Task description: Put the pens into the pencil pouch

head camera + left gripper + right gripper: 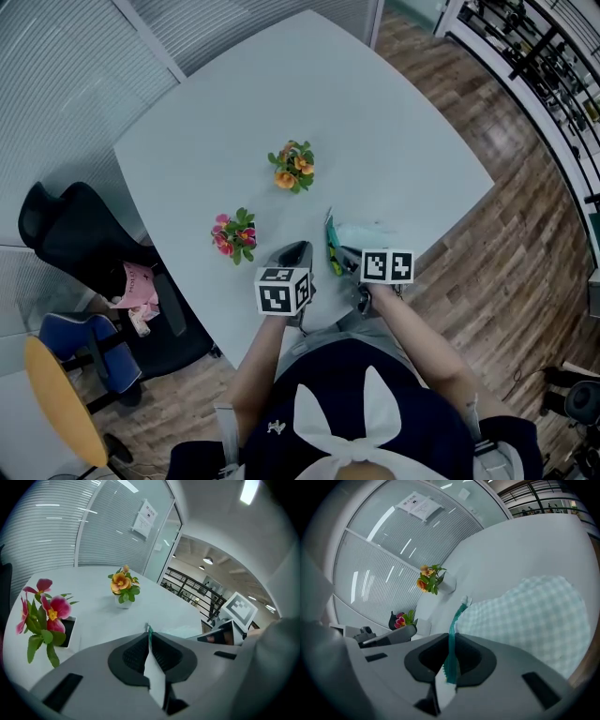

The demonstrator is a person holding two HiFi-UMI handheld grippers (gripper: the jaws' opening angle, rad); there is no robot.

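On the pale grey table [281, 94], your left gripper [149, 641] and right gripper [452, 648] each pinch an edge of the mint-checked, teal-zipped fabric pencil pouch [525, 616], jaws nearly together.

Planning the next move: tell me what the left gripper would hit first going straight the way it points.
The left gripper, shut on the pouch edge, would likely meet bare table first, short of the orange flowers; depth is unclear.

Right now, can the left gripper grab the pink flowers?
Probably not yet. The left gripper is shut on the pouch, so it's busy. The pink flowers stand close on its left, with bare table between.
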